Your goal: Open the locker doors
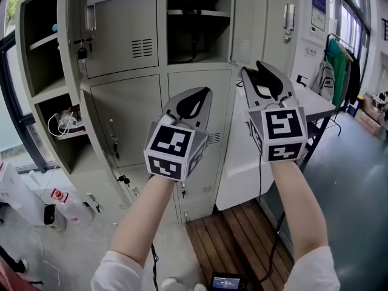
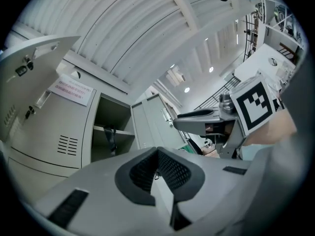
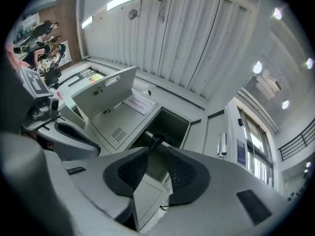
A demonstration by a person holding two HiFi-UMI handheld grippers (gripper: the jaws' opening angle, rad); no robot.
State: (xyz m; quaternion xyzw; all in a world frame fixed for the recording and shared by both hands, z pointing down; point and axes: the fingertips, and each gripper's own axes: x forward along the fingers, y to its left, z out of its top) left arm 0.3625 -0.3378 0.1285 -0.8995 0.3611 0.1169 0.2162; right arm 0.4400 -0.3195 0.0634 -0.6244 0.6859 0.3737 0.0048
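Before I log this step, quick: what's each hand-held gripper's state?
Left grey hand-held gripper: closed, holding nothing.
Right grey hand-held gripper: open, holding nothing.

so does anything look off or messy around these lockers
A tangle of white cables sits heaped on a shelf in the open left locker, and a white device and a red-labelled pack lie loose on the floor beside it. Nothing looks damaged.
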